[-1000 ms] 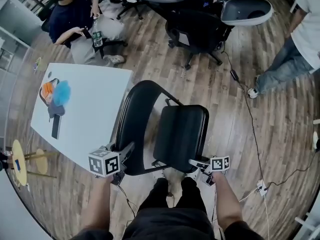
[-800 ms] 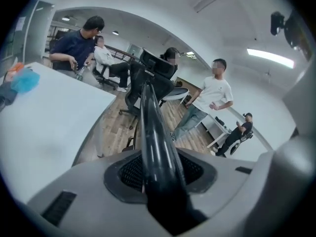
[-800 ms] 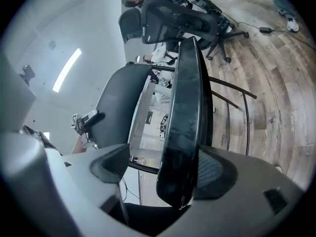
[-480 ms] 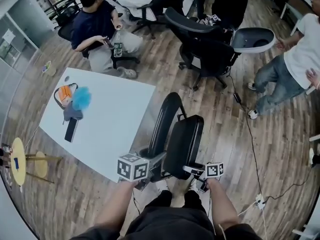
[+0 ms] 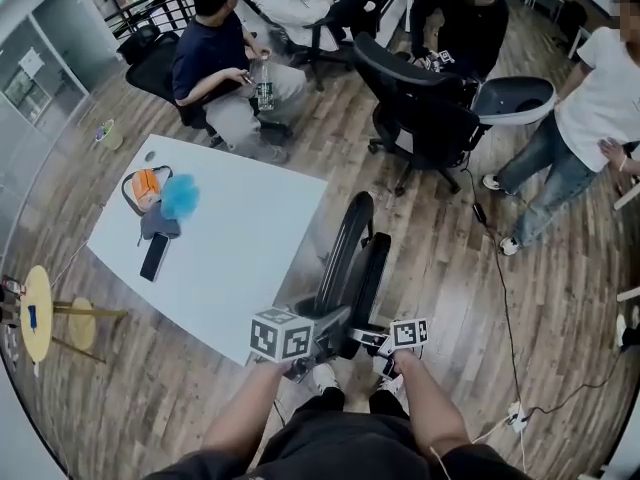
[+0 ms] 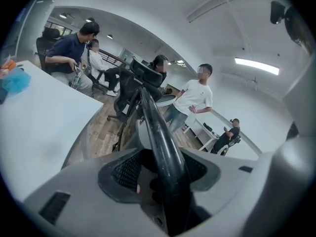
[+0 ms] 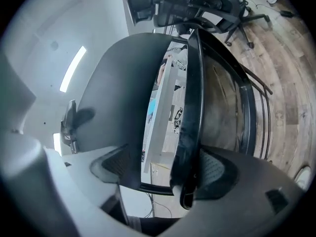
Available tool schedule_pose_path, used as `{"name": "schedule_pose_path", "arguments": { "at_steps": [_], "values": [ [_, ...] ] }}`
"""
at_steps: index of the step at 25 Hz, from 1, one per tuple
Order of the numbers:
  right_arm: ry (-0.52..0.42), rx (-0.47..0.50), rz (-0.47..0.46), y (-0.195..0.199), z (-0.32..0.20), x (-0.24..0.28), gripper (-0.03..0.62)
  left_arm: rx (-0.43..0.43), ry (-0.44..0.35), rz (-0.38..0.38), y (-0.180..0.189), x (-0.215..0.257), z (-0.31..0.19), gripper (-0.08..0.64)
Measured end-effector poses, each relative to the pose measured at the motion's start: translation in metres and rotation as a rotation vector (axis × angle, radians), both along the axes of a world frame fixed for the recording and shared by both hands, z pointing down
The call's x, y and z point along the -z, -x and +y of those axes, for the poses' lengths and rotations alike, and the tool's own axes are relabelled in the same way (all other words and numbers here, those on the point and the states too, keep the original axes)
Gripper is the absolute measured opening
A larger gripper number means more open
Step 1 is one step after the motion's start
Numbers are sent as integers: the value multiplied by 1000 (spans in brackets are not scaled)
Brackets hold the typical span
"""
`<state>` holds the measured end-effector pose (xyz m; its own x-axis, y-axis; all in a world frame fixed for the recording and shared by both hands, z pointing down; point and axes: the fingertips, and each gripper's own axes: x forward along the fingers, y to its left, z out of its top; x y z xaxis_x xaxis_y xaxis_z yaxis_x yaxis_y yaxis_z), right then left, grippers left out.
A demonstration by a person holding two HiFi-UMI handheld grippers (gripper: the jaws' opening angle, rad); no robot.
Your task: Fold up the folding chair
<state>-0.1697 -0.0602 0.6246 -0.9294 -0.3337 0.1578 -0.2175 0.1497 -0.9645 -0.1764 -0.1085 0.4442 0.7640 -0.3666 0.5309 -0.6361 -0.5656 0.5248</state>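
The black folding chair [image 5: 355,263] stands almost flat, seen edge-on, with its seat swung up against the backrest. My left gripper [image 5: 305,346] is at the chair's near left side. In the left gripper view a black frame tube [image 6: 154,127] runs between the jaws of the left gripper [image 6: 160,174]. Those jaws are opening, and a gap shows on each side of the tube. My right gripper [image 5: 385,340] is at the seat's near edge. In the right gripper view the right gripper [image 7: 163,172] is shut on the seat [image 7: 123,83] and its black rim [image 7: 195,93].
A white table [image 5: 230,258] stands close on the chair's left, bearing an orange item, a blue fluffy thing and a phone. Black office chairs [image 5: 420,108] sit behind. A seated person [image 5: 215,63] and a standing person [image 5: 590,118] are near. A cable [image 5: 500,268] crosses the wooden floor.
The seat has swung up from flat to lie against the backrest, and the chair has narrowed to an edge-on shape. Both grippers rose and came closer together.
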Motion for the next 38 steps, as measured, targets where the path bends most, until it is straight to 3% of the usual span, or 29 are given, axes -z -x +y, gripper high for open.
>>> {"name": "schedule_pose_path", "arguments": {
  "at_steps": [4,11,19,26,32,38],
  "values": [
    [6,18,-23,31,-12,7,400,11,-3,5,0,4,2,233],
    [14,49,-23,50,-20,7,400,17,-4,-7,20,3,-9,232],
    [31,43,-48,91,-38,6,400,-15,-58,-154,71,-9,-27,230],
    [35,78,-29,137,-56,1,400,27,-61,-208,123,-20,-52,229],
    [17,122,27,160,-60,-5,400,52,-62,-211,150,-25,-63,209],
    [7,137,49,165,-62,-5,400,43,-36,-179,152,-30,-62,207]
  ]
}}
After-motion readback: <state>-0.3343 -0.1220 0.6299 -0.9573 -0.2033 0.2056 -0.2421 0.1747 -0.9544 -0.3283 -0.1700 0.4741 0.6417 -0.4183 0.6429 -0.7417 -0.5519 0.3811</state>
